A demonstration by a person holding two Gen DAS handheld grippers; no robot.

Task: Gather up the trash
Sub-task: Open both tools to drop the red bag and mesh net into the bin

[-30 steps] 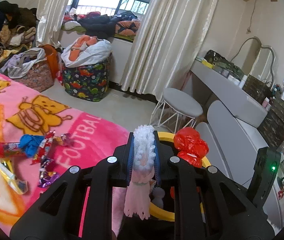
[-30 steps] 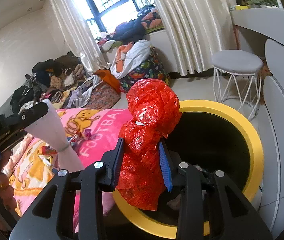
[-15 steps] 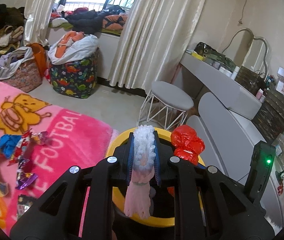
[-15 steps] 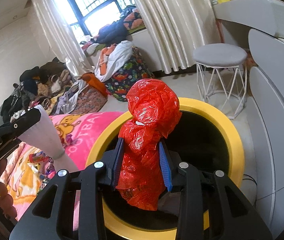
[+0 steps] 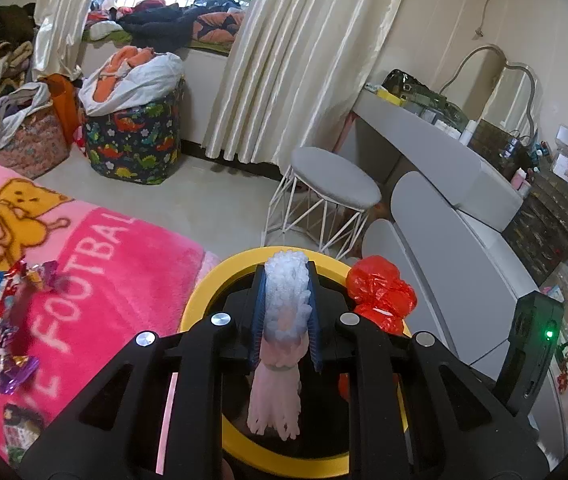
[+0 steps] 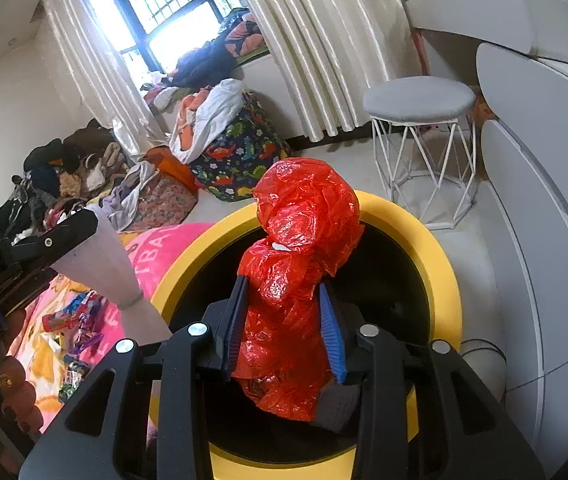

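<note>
Left wrist view, read from its left edge: loose shiny candy wrappers in red, blue and purple (image 5: 11, 312) are left scattered on the pink plush blanket (image 5: 95, 300), presumably as trash not yet collected; white block letters reading "FOOTBAL" are printed on that blanket, cut off at its fold, and no other writing there can be made out; further right, the left tongs (image 5: 286, 320) are pressed nearly together on a white and pale pink frilly foam sleeve (image 5: 284, 312), which is held upright over the round bin with a yellow rim and black inside (image 5: 203, 300), so that a release would, it is judged, drop it inside; beside it the crumpled red plastic bag (image 5: 380, 296) is seen above the same rim.

Right wrist view: at the far left, part of a white word is seen on the black body of the other tool, too clipped to be read with certainty; the foam sleeve (image 6: 99, 256) is seen hanging at the bin's left side; the right tongs (image 6: 284, 320) are pinched on the red plastic bag (image 6: 300, 240), their blue pads (image 6: 330, 332) pressed into its crumpled lower half, directly above the dark opening of the bin (image 6: 444, 280); both pieces are judged to be positioned for dropping.
</note>
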